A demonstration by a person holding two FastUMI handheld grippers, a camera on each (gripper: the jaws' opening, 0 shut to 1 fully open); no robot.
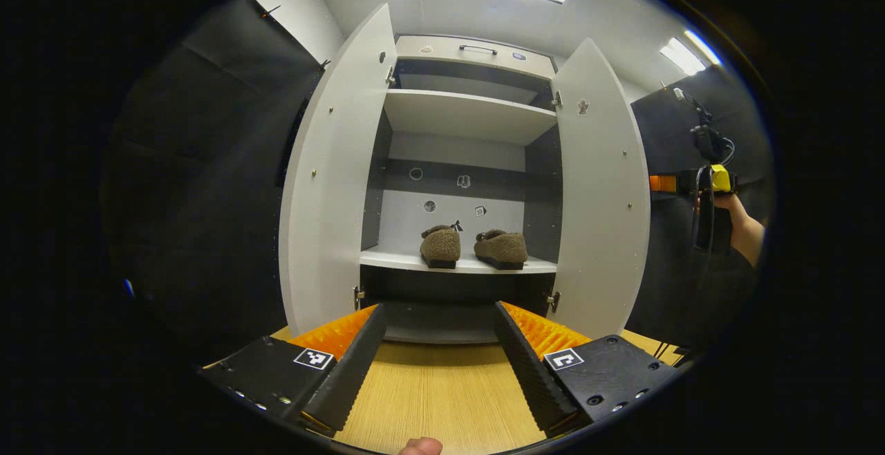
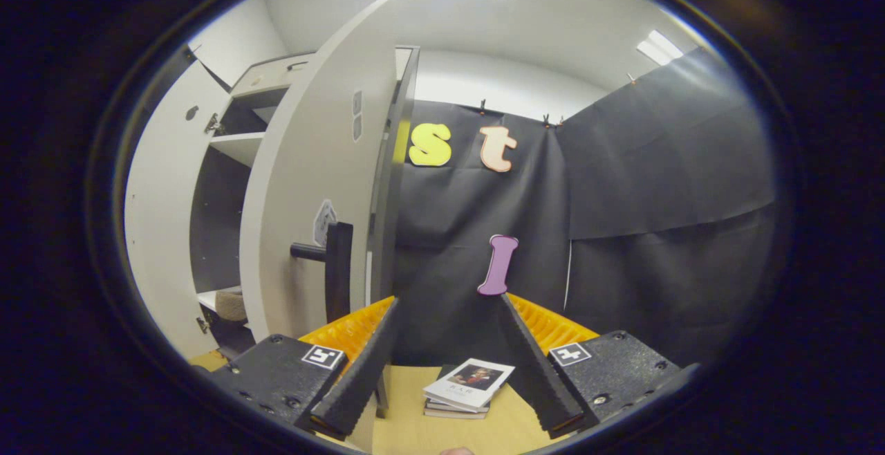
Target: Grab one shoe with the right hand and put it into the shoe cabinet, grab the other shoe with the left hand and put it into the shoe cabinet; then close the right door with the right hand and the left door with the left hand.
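Left gripper view: a white shoe cabinet (image 1: 470, 113) is seen with both doors swung open. Two brown, fuzzy shoes (image 1: 473, 246) are set side by side on its lower shelf (image 1: 394, 259), toes pointing left. The left gripper (image 1: 439, 355) is held open and empty over a wooden floor (image 1: 435, 393). In the right gripper view, the right gripper (image 2: 448, 351) is spread open, empty, near the right door (image 2: 311, 185) and its dark handle (image 2: 337, 268); a stack of books (image 2: 464, 389) is seen below.

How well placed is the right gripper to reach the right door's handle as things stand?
Probably well. The right gripper is open, and the dark handle on the open right door stands just ahead, slightly left, with nothing between them.
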